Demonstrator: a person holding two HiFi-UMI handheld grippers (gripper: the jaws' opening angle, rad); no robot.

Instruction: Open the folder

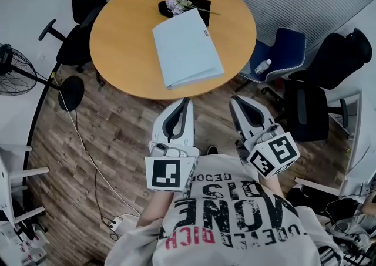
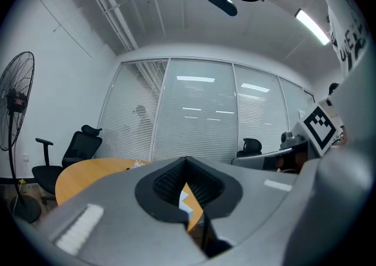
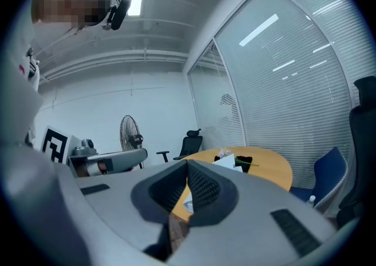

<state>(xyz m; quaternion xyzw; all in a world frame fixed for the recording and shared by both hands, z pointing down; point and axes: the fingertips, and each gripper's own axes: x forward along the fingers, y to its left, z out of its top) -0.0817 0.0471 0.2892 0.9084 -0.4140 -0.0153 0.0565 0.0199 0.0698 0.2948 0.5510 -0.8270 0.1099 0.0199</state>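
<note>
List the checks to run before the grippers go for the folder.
1. Light blue rectangular folder lies closed and flat on the round wooden table: ok.
2. Folder's cover free of things; purple flower sprig lies past its far edge: ok.
3. Left gripper jaws apart for a grasp: not ok, shut and empty.
4. Right gripper jaws apart: not ok, shut and empty.
5. Grippers at the folder: not ok, both apart from it, by the table's near edge.
6. Which edge is the folder's open side: cannot tell.
</note>
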